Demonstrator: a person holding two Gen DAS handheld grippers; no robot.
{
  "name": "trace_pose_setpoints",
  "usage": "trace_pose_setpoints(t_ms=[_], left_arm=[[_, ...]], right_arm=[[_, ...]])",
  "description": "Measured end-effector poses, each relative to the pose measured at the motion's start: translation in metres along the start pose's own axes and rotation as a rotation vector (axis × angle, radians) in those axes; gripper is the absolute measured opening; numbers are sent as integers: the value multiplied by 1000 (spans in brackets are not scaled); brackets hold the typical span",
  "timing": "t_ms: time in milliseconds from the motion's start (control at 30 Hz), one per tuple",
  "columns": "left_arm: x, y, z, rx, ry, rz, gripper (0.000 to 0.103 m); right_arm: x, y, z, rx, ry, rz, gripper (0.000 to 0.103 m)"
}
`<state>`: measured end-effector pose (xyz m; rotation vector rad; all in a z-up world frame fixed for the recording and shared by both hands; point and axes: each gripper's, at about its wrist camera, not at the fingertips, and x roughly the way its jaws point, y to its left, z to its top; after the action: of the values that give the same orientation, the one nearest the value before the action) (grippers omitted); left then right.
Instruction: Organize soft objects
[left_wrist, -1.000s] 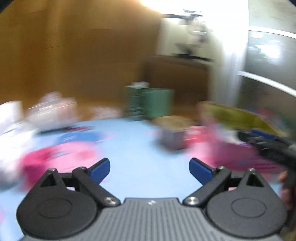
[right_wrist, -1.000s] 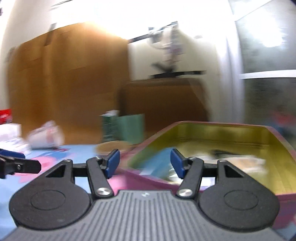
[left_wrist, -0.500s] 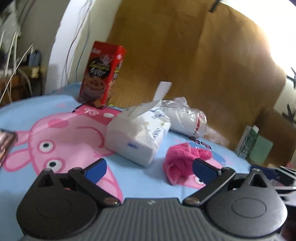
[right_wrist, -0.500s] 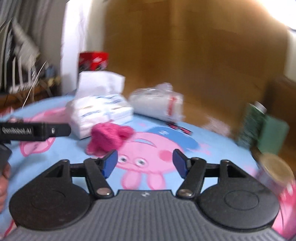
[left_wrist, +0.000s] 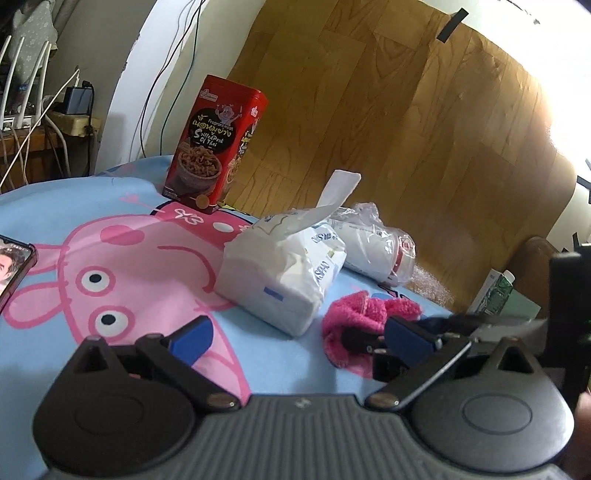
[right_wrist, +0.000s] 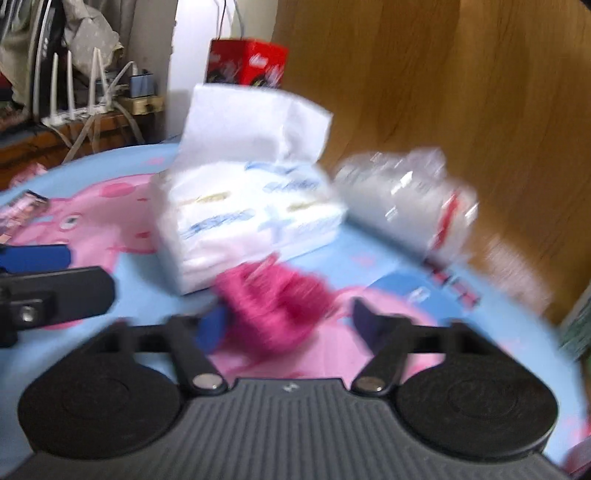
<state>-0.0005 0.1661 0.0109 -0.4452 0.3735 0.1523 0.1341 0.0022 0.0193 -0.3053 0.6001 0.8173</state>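
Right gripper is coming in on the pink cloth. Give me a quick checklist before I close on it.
1. Right gripper jaws open: ok.
2. Pink cloth between the jaws: ok, it sits in the gap.
3. Cloth apart from the tissue pack: cannot tell, the right wrist view is blurred and they look very close.
4. Left gripper open, holding nothing: ok.
5. Left gripper out of the right one's way: not ok, they crowd each other beside the cloth.
6. Right gripper steady: not ok, motion blur.
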Motion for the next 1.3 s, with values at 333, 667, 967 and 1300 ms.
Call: trace_pose_setpoints(t_ms=[333, 667, 967, 1300], left_arm=[[3, -1, 0, 7, 18, 6, 102], [15, -27, -6, 161, 121, -26, 102], [23, -83, -30, 296, 273, -211, 102], [31, -170, -70, 354, 427, -462, 103]], right_arm=[[-47, -4, -40, 73, -44, -81, 48], [-146, -38, -121, 241, -99, -285, 49], [-207, -59, -180, 402, -122, -406, 49], [-209, -53, -193, 358, -144, -436, 51]])
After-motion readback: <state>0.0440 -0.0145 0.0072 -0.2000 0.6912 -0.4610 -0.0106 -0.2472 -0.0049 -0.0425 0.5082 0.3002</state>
